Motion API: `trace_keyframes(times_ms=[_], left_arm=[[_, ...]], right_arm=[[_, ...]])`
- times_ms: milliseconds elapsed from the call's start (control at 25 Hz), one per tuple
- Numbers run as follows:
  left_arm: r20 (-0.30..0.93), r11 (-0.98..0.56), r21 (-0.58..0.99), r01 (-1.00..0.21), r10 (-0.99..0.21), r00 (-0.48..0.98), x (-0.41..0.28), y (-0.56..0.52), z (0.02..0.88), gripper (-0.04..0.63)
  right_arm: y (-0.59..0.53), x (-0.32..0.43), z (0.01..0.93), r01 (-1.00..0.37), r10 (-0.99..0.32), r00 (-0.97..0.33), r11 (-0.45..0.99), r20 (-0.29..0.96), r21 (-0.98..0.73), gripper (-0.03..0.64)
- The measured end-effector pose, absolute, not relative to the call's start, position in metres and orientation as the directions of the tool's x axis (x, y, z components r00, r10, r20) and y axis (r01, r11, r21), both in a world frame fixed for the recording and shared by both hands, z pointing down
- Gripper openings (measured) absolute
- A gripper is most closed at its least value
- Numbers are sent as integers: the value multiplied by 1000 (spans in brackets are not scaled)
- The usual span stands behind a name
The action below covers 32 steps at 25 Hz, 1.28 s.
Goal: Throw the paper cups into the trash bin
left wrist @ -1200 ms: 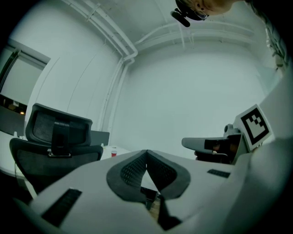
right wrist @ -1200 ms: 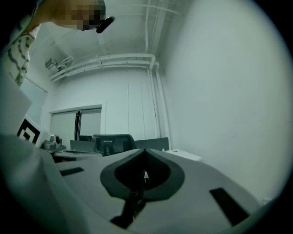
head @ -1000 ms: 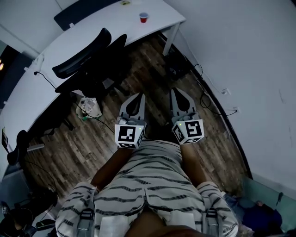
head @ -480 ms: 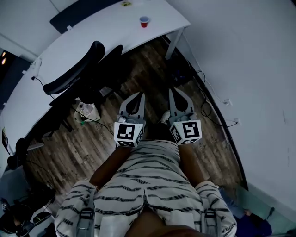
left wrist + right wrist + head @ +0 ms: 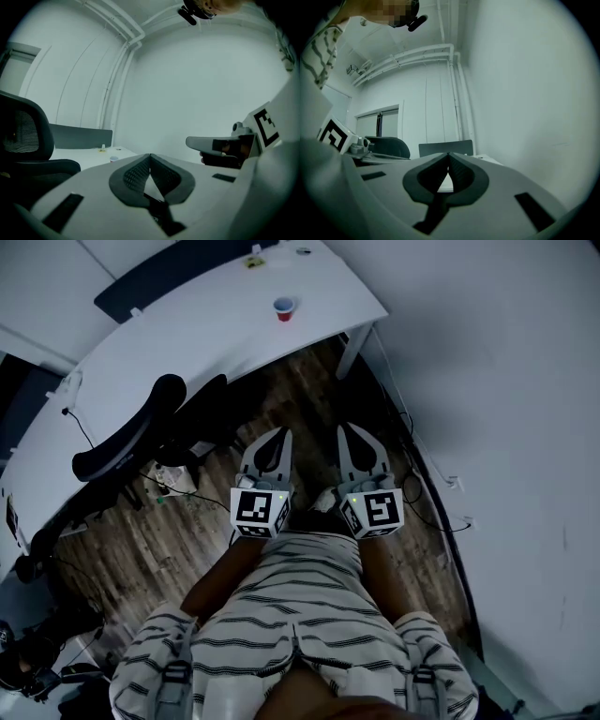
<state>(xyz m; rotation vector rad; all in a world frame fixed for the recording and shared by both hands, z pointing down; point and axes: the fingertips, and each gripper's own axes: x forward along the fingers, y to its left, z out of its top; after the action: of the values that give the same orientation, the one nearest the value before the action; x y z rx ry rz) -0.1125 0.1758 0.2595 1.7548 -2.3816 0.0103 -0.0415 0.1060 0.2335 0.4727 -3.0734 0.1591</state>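
Note:
A red paper cup point(image 5: 284, 308) stands upright near the end of the white desk point(image 5: 216, 324), well ahead of both grippers. In the left gripper view the cup point(image 5: 114, 159) is a small shape on the desk, beyond the jaws. My left gripper point(image 5: 281, 433) and right gripper point(image 5: 344, 428) are held side by side in front of the person's striped shirt, above the wooden floor. Both point toward the desk. Each is shut with its tips touching and nothing between them, as seen for the left gripper point(image 5: 150, 155) and the right gripper point(image 5: 449, 154). No trash bin shows.
A black office chair point(image 5: 141, 432) stands at the left between me and the desk. A dark partition panel point(image 5: 169, 277) runs along the desk's far side. The desk leg point(image 5: 352, 341) and floor cables point(image 5: 417, 479) lie beside the white wall point(image 5: 506, 427) on the right.
Both grippers and the person have moved forward toward the desk. The cup and desk end now sit lower and nearer in the head view, and the chair has slid left. Both grippers stay shut.

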Motion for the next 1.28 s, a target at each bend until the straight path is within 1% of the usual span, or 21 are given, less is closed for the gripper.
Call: trace_keyframes(times_ms=[400, 720, 1280], left_arm=[[179, 350, 94, -932, -927, -330, -111, 116, 259, 25], [211, 382, 111, -918, -911, -353, -119, 108, 272, 25], [183, 345, 130, -929, -930, -320, -181, 75, 266, 25]], right_arm=[[47, -51, 239, -237, -231, -971, 964, 58, -121, 9], [35, -56, 251, -245, -236, -969, 957, 74, -154, 9], [19, -107, 240, -294, -288, -955, 947, 62, -129, 9]])
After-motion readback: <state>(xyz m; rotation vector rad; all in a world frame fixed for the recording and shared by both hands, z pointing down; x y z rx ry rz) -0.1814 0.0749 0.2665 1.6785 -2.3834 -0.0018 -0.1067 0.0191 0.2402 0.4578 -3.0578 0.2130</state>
